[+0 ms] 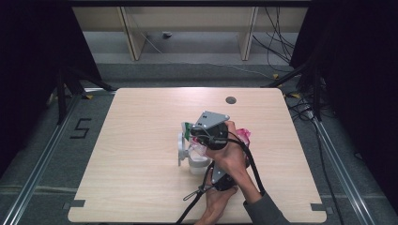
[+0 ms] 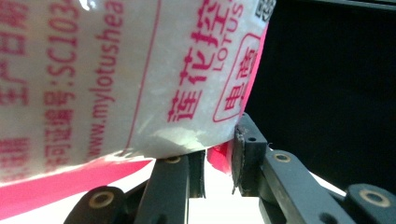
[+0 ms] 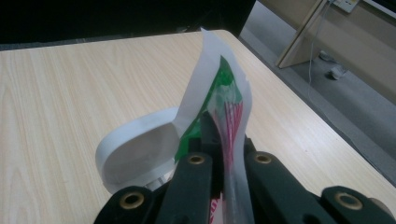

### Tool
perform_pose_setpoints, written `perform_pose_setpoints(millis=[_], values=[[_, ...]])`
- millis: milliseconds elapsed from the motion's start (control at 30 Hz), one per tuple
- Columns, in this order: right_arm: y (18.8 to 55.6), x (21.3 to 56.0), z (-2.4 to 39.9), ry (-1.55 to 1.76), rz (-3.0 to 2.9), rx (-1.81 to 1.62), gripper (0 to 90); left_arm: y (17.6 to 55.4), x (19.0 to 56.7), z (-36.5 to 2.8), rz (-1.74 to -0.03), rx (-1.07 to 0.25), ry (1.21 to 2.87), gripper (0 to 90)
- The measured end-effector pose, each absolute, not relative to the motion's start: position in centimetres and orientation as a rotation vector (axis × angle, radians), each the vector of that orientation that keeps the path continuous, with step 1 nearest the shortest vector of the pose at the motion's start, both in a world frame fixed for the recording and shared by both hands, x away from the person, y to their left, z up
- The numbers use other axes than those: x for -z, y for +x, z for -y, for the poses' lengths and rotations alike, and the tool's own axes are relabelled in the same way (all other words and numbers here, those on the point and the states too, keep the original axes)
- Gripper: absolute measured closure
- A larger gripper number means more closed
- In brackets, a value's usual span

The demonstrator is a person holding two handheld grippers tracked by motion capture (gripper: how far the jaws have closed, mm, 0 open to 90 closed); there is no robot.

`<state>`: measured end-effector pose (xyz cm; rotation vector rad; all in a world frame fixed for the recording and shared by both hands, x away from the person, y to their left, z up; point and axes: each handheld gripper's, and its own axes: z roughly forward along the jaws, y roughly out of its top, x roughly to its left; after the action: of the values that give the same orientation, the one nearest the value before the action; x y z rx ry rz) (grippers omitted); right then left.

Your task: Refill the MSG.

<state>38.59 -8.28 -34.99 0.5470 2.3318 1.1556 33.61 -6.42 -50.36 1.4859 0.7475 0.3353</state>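
A clear plastic bag (image 1: 199,149) with pink and green print hangs over a white tub (image 1: 197,166) near the table's middle. My right gripper (image 1: 191,131), the one with the grey plate on top, is shut on the bag's green-printed top edge (image 3: 219,102); the jaws (image 3: 224,144) press the film flat. My left gripper (image 1: 212,168) comes up from below, under the right hand. In the left gripper view the bag (image 2: 116,70) looms close, with pink lettering, and the left gripper (image 2: 218,163) pinches its pink bottom corner. The tub's round lid (image 3: 135,149) stands open beside the bag.
The wooden table (image 1: 141,187) has bare surface to the left, right and far side of the hands. A small dark cable hole (image 1: 230,100) sits near the far edge. Both gripper cables (image 1: 192,204) trail toward the front edge.
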Motion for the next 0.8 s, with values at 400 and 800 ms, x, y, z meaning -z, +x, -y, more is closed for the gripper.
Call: perform_pose_setpoints(millis=[400, 800], values=[[38.7, 35.0, 8.4, 0.536, -2.331, -1.154, 90.0, 33.6, 50.4, 6.5, -0.75, -0.337, 1.482, 76.6], [38.7, 35.0, 8.2, 0.533, -2.335, -1.149, 90.0, 33.4, 50.2, 7.4, -0.796, -0.278, 1.341, 76.7]])
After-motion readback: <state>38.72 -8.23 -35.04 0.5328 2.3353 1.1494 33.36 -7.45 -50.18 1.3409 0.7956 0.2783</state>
